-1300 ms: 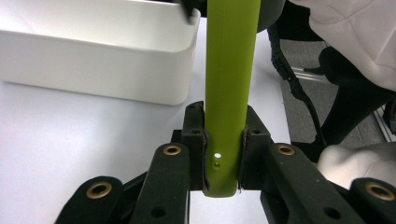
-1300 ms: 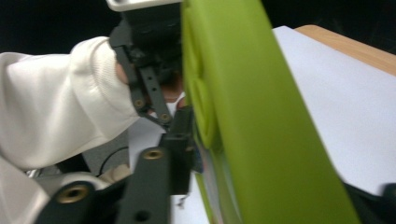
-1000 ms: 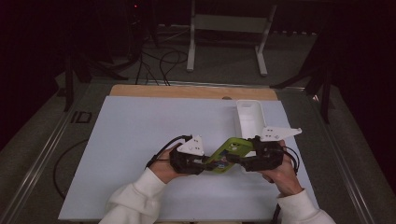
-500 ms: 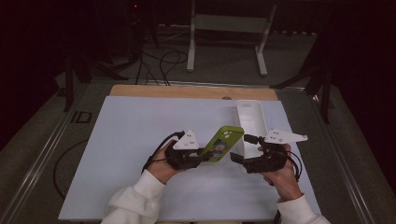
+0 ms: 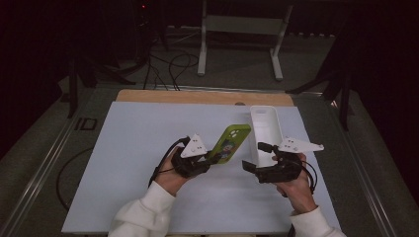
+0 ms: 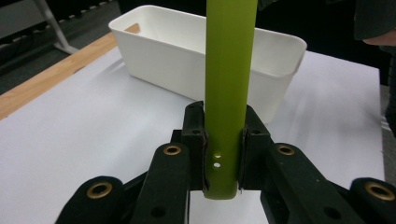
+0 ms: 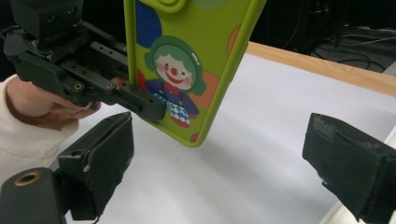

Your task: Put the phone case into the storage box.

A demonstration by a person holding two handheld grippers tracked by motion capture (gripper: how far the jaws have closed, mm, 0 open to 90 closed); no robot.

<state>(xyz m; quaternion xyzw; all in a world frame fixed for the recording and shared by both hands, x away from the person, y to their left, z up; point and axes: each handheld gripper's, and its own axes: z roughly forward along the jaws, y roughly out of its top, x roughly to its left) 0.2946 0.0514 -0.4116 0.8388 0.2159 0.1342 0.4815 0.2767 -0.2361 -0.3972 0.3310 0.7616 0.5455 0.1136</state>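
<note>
1. Pinching the lower end of a green phone case (image 5: 228,143) between pressed-in jaws: left gripper (image 5: 200,163), at lower centre of the high view, pads on the case's two thin side edges.
2. Seen edge-on in the left gripper view: case (image 6: 228,84) rising straight up the middle of the frame, long axis vertical there, bottom end with small holes sitting between the two black pads (image 6: 194,140).
3. Slanting in the high view: long axis running from lower left, at the left gripper, to upper right, free end with the camera cut-out pointing toward the white bin (image 5: 266,129) and lifted off the table.
4. Facing the right gripper view: printed back of the case (image 7: 187,65), cartoon clown with green hair upright, case reaching from the top edge down to mid-frame, tilted slightly.
5. Spread wide, jaws having just been opening: right gripper (image 5: 253,168), right of centre in the high view; one pad (image 7: 105,149) at lower left of its own view, the other at lower right, neither touching the case, which hangs above the gap nearer the left pad.
6. Standing just right of the case's free end: white bin, long and narrow, lengthwise up the high view, on the pale table top (image 5: 138,148).
</note>
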